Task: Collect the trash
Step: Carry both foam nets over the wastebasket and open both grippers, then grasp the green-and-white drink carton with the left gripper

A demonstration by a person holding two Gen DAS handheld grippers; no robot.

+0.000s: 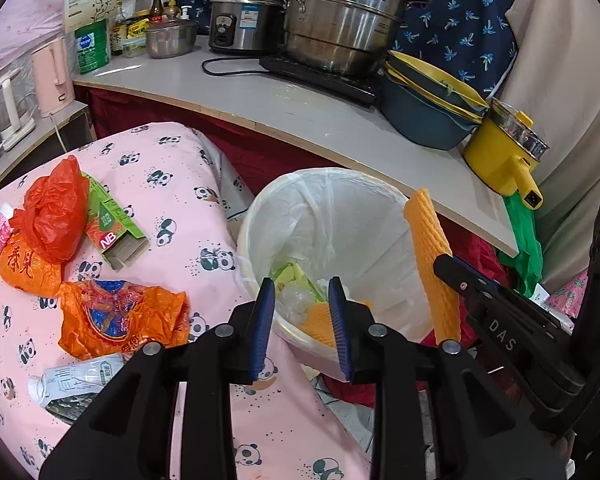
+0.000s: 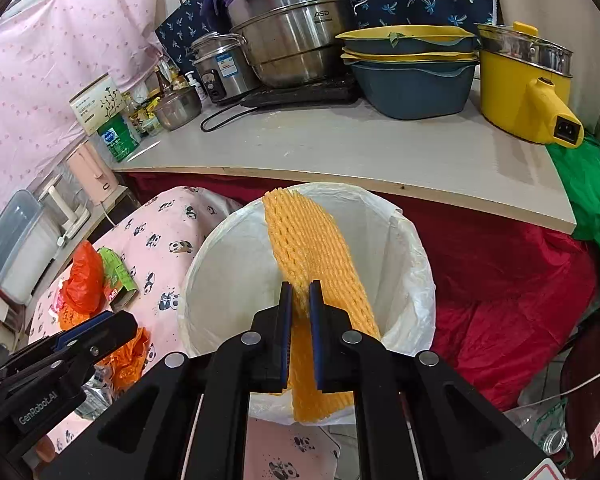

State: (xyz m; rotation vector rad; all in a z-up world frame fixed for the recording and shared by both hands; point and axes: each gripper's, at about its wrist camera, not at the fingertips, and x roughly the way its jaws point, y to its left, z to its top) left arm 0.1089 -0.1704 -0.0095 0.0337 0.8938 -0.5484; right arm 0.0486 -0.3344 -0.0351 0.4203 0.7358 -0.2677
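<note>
A white bin with a plastic liner stands beside the panda-print bed; it also shows in the right wrist view. My right gripper is shut on an orange foam net sleeve and holds it over the bin; the sleeve also shows in the left wrist view. My left gripper is open and empty above the bin's near rim. On the bed lie a red plastic bag, a green carton, orange wrappers and a crushed bottle.
A grey counter behind the bin carries steel pots, a rice cooker, stacked blue basins and a yellow pot. Red cloth lies right of the bin. A pink kettle stands far left.
</note>
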